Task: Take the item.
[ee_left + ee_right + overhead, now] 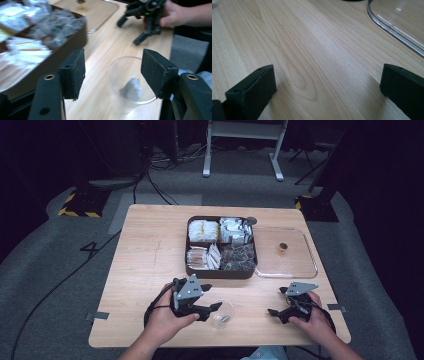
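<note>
A clear plastic cup [223,313] stands on the wooden table [150,270] near its front edge. In the left gripper view the cup [117,75] holds a small grey-white packet [131,88]. My left gripper [212,311] is open, its jaws on either side of the cup [115,72] and not touching it. My right gripper [277,302] is open too, low over bare wood [329,87] to the right of the cup. It also appears in a hand at the top of the left gripper view [129,32].
A dark brown compartment box [220,272] with several kinds of packets sits at the table's middle, close on the left in the left gripper view [67,50]. A clear lid [287,275] lies right of it, with a small brown object [283,247] on it. Its rim [392,32] is near my right gripper.
</note>
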`<action>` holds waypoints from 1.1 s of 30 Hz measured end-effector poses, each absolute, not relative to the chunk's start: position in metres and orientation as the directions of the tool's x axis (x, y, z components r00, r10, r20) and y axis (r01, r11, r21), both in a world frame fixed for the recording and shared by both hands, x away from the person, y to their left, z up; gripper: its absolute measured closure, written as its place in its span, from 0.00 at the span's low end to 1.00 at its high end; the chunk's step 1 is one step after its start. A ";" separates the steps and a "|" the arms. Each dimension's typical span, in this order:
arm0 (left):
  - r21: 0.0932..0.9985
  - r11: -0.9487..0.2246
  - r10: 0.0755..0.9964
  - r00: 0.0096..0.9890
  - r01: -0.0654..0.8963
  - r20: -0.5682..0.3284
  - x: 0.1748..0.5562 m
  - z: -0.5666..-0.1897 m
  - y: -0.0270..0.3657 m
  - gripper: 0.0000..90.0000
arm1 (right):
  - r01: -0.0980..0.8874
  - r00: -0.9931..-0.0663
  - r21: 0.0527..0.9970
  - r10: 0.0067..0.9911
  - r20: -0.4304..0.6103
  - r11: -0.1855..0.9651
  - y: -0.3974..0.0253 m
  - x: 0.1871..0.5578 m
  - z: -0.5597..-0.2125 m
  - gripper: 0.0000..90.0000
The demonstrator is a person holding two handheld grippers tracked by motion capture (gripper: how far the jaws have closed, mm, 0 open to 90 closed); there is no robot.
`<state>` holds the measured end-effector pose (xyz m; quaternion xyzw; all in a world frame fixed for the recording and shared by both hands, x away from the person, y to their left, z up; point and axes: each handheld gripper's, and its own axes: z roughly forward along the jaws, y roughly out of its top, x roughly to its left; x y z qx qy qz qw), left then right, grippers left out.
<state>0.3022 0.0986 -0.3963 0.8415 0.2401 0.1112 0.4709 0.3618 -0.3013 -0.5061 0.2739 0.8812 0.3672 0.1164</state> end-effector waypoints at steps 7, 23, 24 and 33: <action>0.838 -0.438 0.569 0.822 0.326 -0.022 0.304 -0.395 0.128 0.37 | 0.397 -0.823 0.711 0.568 -0.004 0.580 -0.301 0.362 -0.506 0.00; 0.779 -0.466 0.688 0.725 0.419 0.022 0.313 -0.417 0.193 0.33 | 0.399 -0.821 0.713 0.571 -0.002 0.577 -0.300 0.363 -0.506 0.00; 0.775 -0.468 0.693 0.721 0.425 0.024 0.314 -0.420 0.197 0.33 | 0.399 -0.821 0.713 0.571 -0.002 0.577 -0.300 0.363 -0.506 0.01; 0.745 -0.428 0.754 0.656 0.512 -0.018 0.325 -0.445 0.231 0.32 | 0.400 -0.821 0.713 0.572 -0.002 0.576 -0.300 0.363 -0.506 0.00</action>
